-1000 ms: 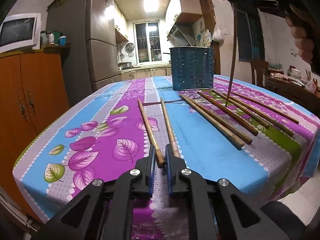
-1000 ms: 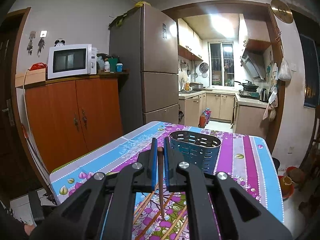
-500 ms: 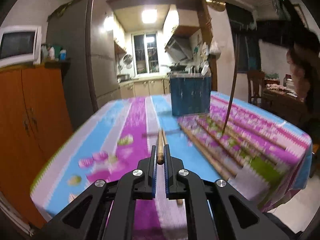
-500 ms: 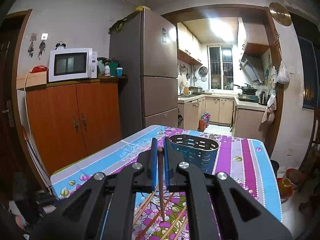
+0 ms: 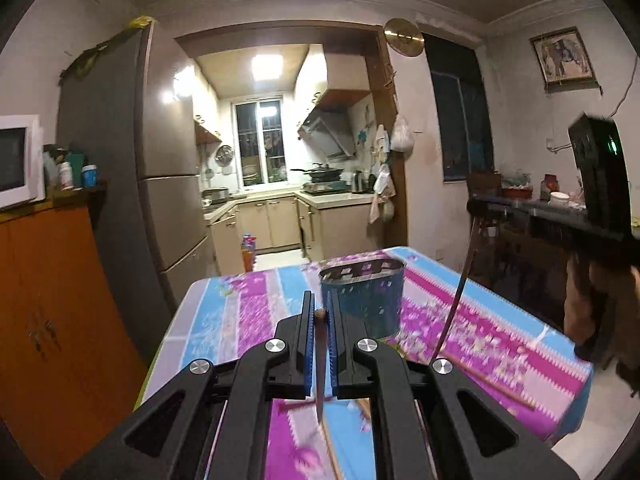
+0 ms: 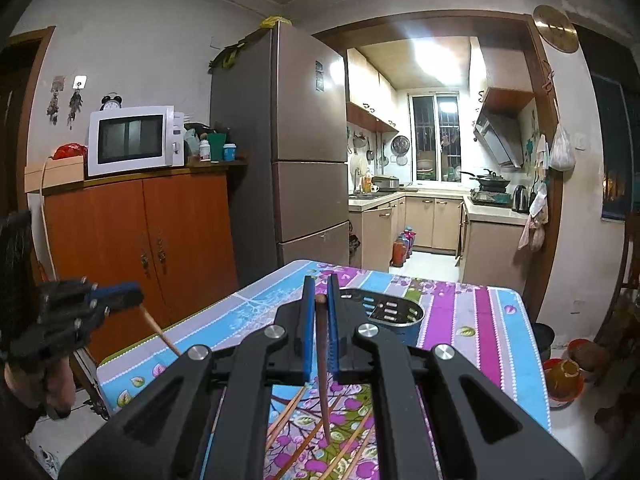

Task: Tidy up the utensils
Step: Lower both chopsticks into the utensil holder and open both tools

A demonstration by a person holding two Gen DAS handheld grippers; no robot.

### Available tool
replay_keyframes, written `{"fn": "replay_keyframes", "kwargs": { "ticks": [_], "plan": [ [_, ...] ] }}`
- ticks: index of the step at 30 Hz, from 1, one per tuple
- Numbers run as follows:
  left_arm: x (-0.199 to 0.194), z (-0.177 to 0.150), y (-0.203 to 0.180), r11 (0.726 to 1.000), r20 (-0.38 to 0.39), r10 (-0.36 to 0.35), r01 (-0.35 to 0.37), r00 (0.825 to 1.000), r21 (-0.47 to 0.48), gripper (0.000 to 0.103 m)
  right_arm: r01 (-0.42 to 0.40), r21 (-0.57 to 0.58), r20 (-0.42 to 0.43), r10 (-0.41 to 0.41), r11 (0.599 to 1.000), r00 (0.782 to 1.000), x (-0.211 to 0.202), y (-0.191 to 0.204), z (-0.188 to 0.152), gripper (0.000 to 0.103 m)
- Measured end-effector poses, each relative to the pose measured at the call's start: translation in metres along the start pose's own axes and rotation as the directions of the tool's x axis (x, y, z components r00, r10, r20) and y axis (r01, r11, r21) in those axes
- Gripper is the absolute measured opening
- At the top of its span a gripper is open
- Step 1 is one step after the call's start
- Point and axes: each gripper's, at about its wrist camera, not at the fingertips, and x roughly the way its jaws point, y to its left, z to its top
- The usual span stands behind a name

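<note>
My left gripper (image 5: 319, 307) is shut on a wooden chopstick (image 5: 319, 364) that hangs down between the pads, lifted above the table. My right gripper (image 6: 319, 290) is shut on another chopstick (image 6: 323, 376) hanging point down. The blue perforated utensil holder (image 5: 362, 296) stands upright just beyond the left fingertips; in the right wrist view the holder (image 6: 394, 314) is right of the fingertips. The right gripper with its chopstick (image 5: 456, 300) shows at the right of the left wrist view. The left gripper (image 6: 120, 296) shows at the left of the right wrist view. Several chopsticks (image 6: 296, 408) lie on the table.
The table has a flowered purple and blue cloth (image 5: 240, 320). An orange cabinet (image 6: 160, 232) with a microwave (image 6: 134, 140) and a tall fridge (image 6: 296, 152) stand to the left. The kitchen opens behind the table.
My left gripper has lifted a chopstick off the table and risen toward the holder. My right gripper has kept its chopstick and shifted little.
</note>
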Motion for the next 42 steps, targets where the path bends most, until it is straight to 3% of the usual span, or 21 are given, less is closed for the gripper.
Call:
{"fn": "replay_keyframes", "kwargs": {
  "ticks": [10,17,21,27,42],
  "plan": [
    [0.044,0.093,-0.003,0.997,0.032,-0.073,0.074,0.997,-0.012,0.007,0.009,0.008,0.01,-0.009,1.0,1.0,0.01,-0.018,0.059,0.005],
    [0.083,0.165,-0.004,0.997,0.067,-0.069,0.07,0.995,-0.017,0.007,0.057,-0.011,0.044,-0.057,0.998,0.997,0.028,-0.038,0.124,0.005],
    [0.109,0.185,-0.004,0.997,0.06,-0.072,0.074,0.996,-0.029,0.007,0.084,-0.012,0.045,-0.083,0.996,0.996,0.048,-0.051,0.146,0.005],
    [0.151,0.188,-0.004,0.995,0.043,-0.085,0.087,0.995,-0.046,0.007,0.091,0.003,0.006,-0.091,0.996,0.996,0.09,-0.069,0.141,0.005],
    [0.254,0.144,0.007,0.993,-0.113,-0.084,0.075,0.99,-0.087,0.008,0.072,0.089,-0.153,-0.058,0.993,0.987,0.159,-0.102,0.086,0.005]
  ]
}}
